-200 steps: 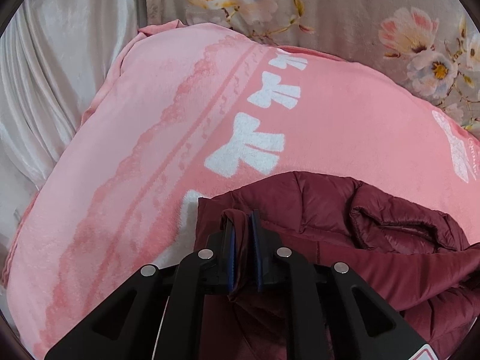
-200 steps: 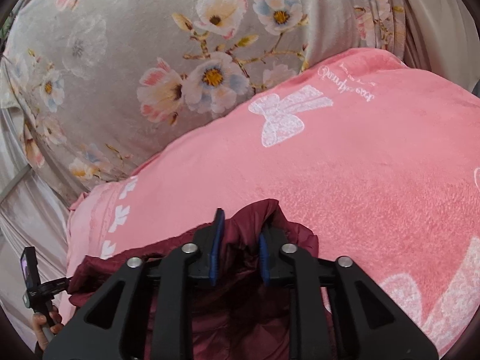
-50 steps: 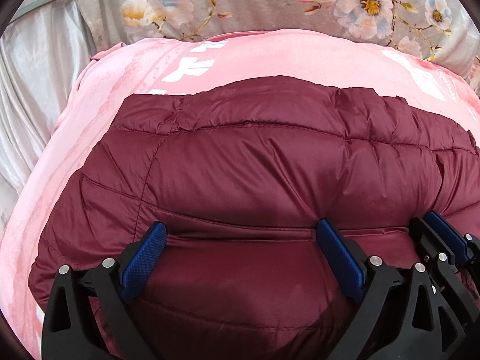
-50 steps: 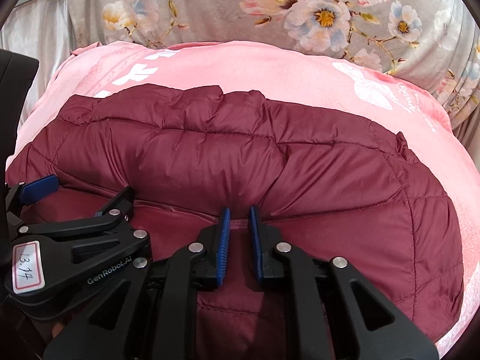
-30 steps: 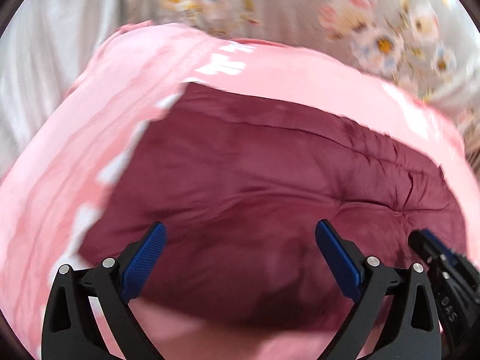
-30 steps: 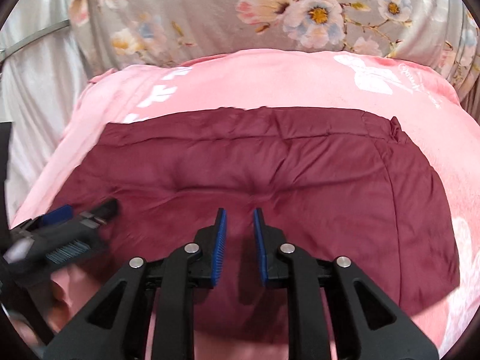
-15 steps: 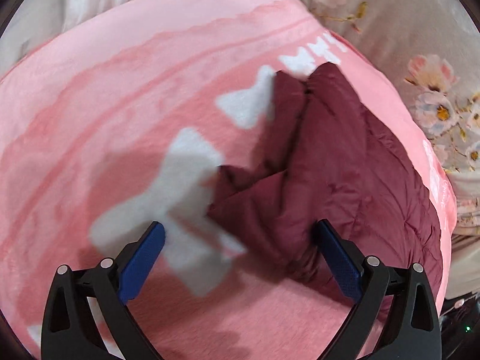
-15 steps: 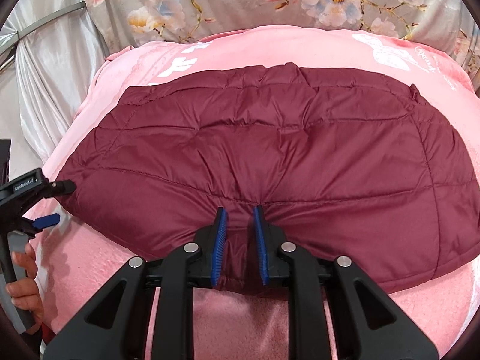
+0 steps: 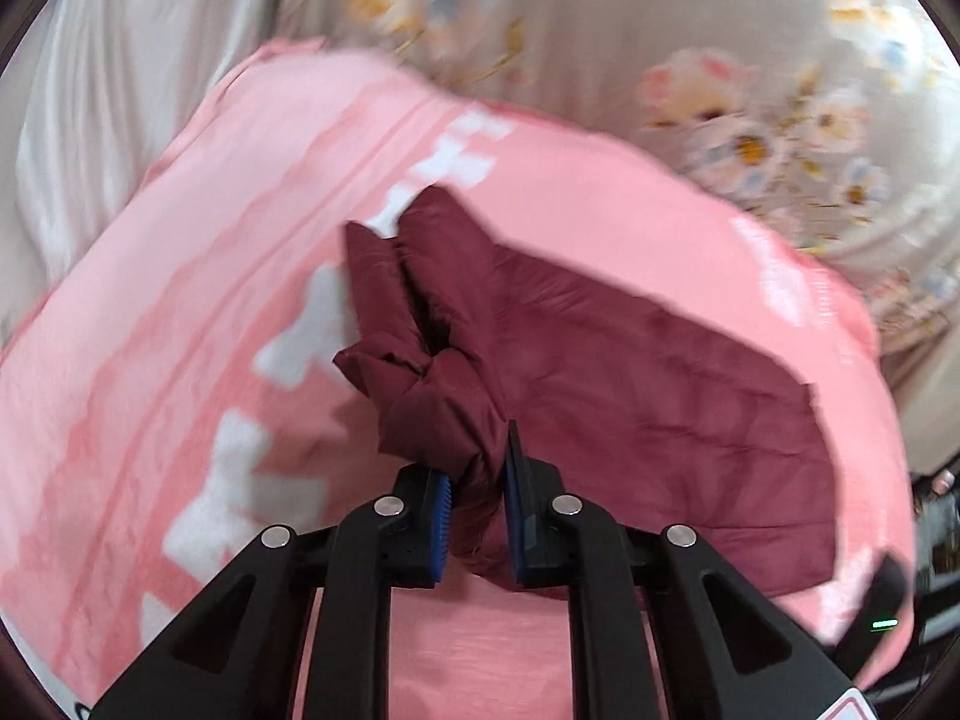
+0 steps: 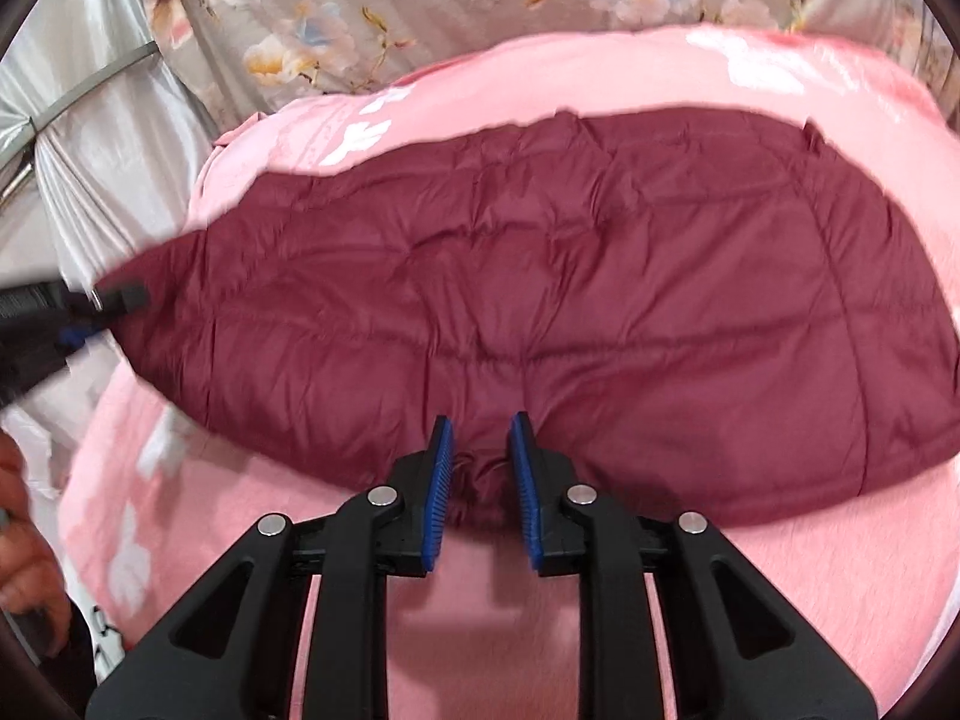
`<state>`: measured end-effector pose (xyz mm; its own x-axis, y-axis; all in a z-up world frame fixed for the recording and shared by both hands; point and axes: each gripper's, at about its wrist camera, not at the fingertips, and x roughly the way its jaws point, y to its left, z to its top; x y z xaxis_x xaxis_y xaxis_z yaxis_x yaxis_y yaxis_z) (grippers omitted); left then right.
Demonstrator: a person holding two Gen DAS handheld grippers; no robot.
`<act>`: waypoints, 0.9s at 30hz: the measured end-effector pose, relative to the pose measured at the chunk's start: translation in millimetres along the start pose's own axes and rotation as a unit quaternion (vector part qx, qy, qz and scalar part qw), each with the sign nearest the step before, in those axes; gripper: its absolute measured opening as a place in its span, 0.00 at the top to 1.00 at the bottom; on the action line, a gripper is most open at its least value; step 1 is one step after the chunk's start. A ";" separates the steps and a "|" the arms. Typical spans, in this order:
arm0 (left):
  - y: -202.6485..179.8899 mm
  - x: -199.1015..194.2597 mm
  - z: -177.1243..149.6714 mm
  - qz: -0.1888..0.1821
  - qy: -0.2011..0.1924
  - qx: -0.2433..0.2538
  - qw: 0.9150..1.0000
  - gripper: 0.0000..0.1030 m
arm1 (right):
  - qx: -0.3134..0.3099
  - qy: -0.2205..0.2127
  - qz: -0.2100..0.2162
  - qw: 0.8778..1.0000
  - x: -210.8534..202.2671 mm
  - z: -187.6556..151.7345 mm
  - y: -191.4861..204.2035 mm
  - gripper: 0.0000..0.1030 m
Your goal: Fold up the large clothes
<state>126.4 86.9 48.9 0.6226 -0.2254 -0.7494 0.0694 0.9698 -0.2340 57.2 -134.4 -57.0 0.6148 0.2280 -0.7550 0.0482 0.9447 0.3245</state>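
Note:
A dark red quilted down jacket (image 10: 540, 276) lies folded and spread on a pink blanket (image 10: 810, 570). My left gripper (image 9: 477, 480) is shut on the jacket's bunched left end (image 9: 444, 414) and lifts it off the blanket; it also shows at the left edge of the right wrist view (image 10: 90, 306). My right gripper (image 10: 480, 468) is shut on the jacket's near edge, a fold of fabric pinched between its blue pads (image 10: 441, 480). The jacket (image 9: 660, 396) stretches away to the right in the left wrist view.
The pink blanket (image 9: 180, 360) with white bow prints covers the bed. A grey floral cloth (image 10: 420, 12) hangs behind it, and a silvery white curtain (image 10: 108, 138) stands at the left. A hand (image 10: 24, 576) shows at the lower left.
My left gripper was wide open half a second ago beside the jacket's left end. It has closed on that end and pulls it outward. My right gripper keeps its hold on the near edge.

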 end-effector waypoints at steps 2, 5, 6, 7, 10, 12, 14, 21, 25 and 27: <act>-23.4 -8.0 6.4 -0.020 -0.008 0.021 1.000 0.90 | -0.001 0.000 0.002 1.000 0.9 -2.5 -2.6 0.81; -69.6 -17.6 9.2 -0.053 -0.016 0.070 0.996 0.90 | 0.012 0.003 0.016 1.000 -5.4 -1.9 -8.0 0.81; -84.2 -17.6 8.6 -0.061 -0.018 0.085 0.994 0.90 | 0.017 0.001 0.018 1.000 -11.1 -2.1 -11.2 0.82; -100.3 -17.1 6.4 -0.069 -0.018 0.102 0.992 0.90 | 0.020 -0.002 0.019 1.000 -16.8 -2.4 -14.4 0.82; -142.4 -6.3 -2.5 -0.099 0.000 0.140 0.985 0.91 | 0.039 -0.022 0.018 0.999 -42.6 -4.0 -32.4 0.80; -173.2 11.6 -20.1 -0.123 0.031 0.168 0.977 0.96 | 0.050 -0.035 0.003 0.998 -59.0 -3.3 -47.9 0.80; -195.3 29.2 -37.1 -0.135 0.062 0.182 0.972 0.96 | 0.056 -0.050 -0.036 0.997 -76.9 -4.1 -66.4 0.80; -202.4 47.1 -71.2 -0.130 0.103 0.183 0.969 0.88 | 0.071 -0.073 -0.124 0.987 -116.7 -8.8 -114.2 0.80; -138.1 21.7 -52.7 -0.087 0.057 0.127 0.986 0.35 | 0.064 -0.079 -0.131 0.986 -116.1 -8.9 -113.8 0.75; -90.1 14.9 -40.7 -0.054 0.040 0.073 0.995 0.30 | 0.063 -0.075 -0.121 0.988 -109.5 -8.1 -111.6 0.72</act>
<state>97.7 -7.7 33.6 0.5411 -0.3307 -0.7732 0.2485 0.9413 -0.2286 -21.9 -262.9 -15.2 0.6819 -0.0479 -0.7299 0.3009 0.9279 0.2202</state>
